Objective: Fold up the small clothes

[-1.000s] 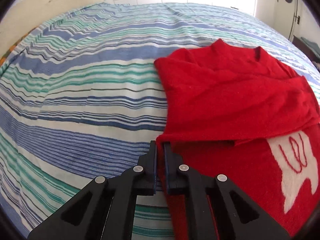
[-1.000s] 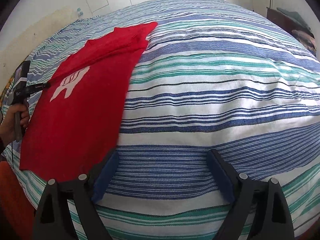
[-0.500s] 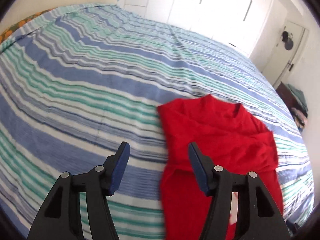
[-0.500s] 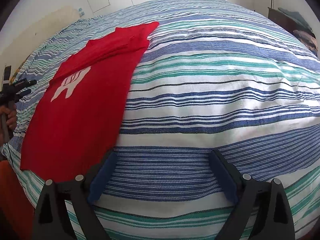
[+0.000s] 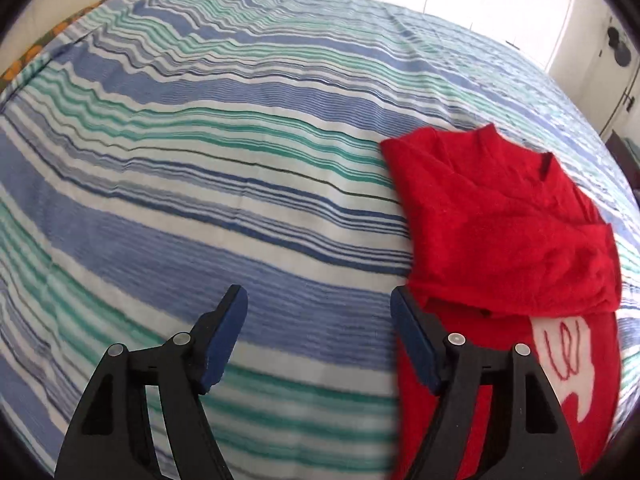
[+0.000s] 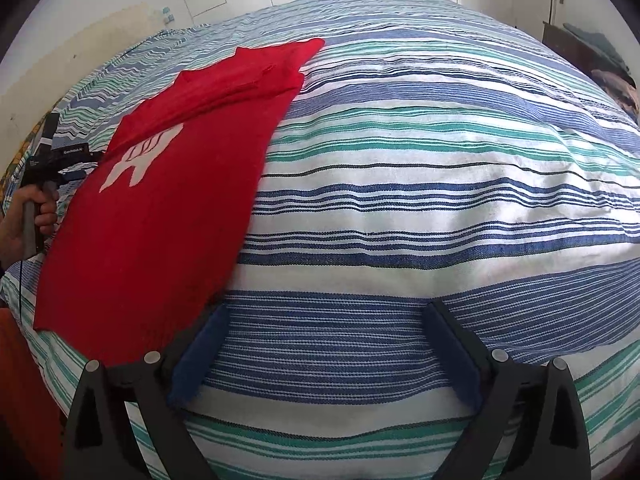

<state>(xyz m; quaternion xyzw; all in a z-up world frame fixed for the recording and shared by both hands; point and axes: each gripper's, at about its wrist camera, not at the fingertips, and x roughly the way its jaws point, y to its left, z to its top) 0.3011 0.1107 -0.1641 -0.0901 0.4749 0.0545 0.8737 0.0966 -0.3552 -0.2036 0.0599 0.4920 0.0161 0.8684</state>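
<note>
- Left gripper point(image 5: 318, 312): fingers apart, just been opening, nothing between them, beside the red sweater point(image 5: 496, 220).
- Right gripper point(image 6: 326, 332): fingers wide apart over the striped bedspread point(image 6: 420, 184).

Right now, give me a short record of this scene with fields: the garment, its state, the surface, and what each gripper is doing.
garment: red knit sweater with a white motif
state: lying flat, top part folded over across the body
surface: blue, green and white striped bedspread
left gripper: open, jaws have just been opening, nothing between them, at the sweater's edge
right gripper: open, empty, over bare bedspread beside the sweater
</note>
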